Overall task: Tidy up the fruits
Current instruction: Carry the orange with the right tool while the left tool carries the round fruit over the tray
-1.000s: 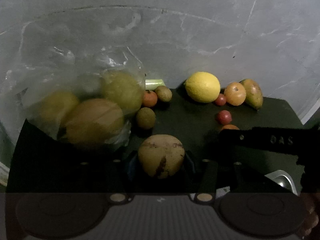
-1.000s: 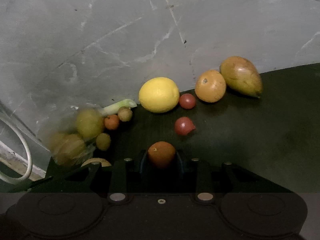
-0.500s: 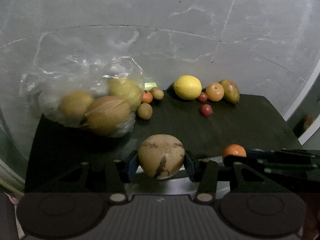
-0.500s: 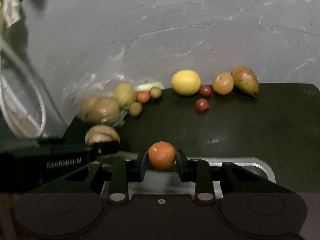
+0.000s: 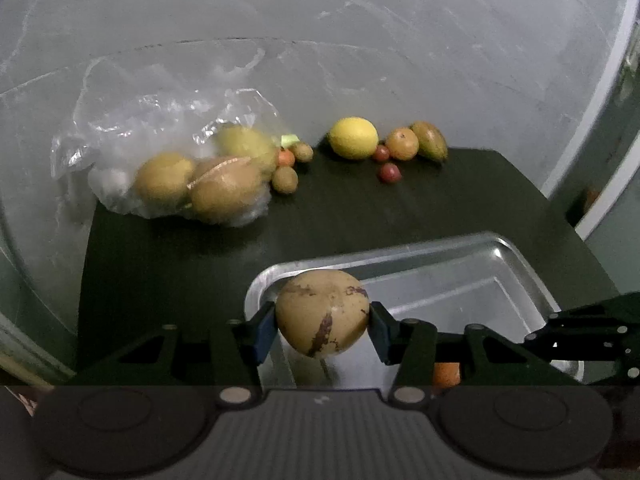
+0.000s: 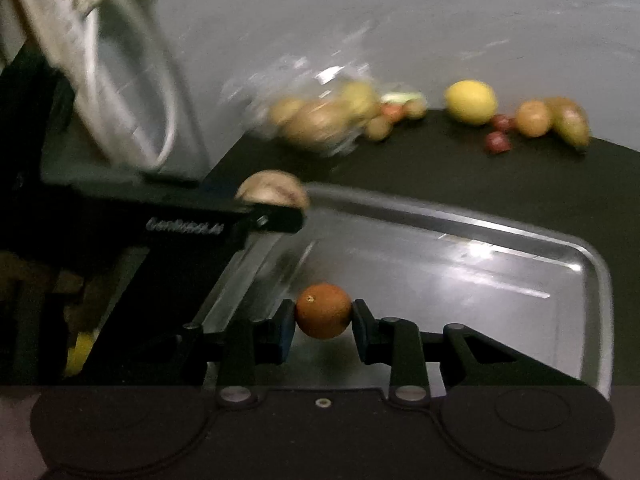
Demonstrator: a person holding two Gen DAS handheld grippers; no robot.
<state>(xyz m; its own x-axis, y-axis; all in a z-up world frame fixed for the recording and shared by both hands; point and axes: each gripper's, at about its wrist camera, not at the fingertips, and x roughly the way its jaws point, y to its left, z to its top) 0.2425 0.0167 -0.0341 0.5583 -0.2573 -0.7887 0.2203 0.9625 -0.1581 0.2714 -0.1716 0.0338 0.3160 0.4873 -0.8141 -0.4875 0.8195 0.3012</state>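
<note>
Jaws first: our left gripper has its jaws pinched on a tan, brown-streaked round fruit, held above the near left corner of the metal tray. Our right gripper has its jaws clamped on a small orange, held over the tray's inside, toward its left part; whether the orange touches the tray floor we cannot tell. From the right wrist view the left gripper's black finger reaches in from the left over the tray rim, the tan fruit showing above it.

Beyond the tray, the dark bench carries the rest of the fruit along the grey wall. At the far left lies a clear plastic bag with several yellow-brown fruits inside. Just right of the bag sit two small brownish fruits and a small orange-red one. Farther right stand a lemon, two small red fruits, a round orange fruit and a green-brown mango, close together. A white loop of cable shows blurred at the left in the right wrist view.
</note>
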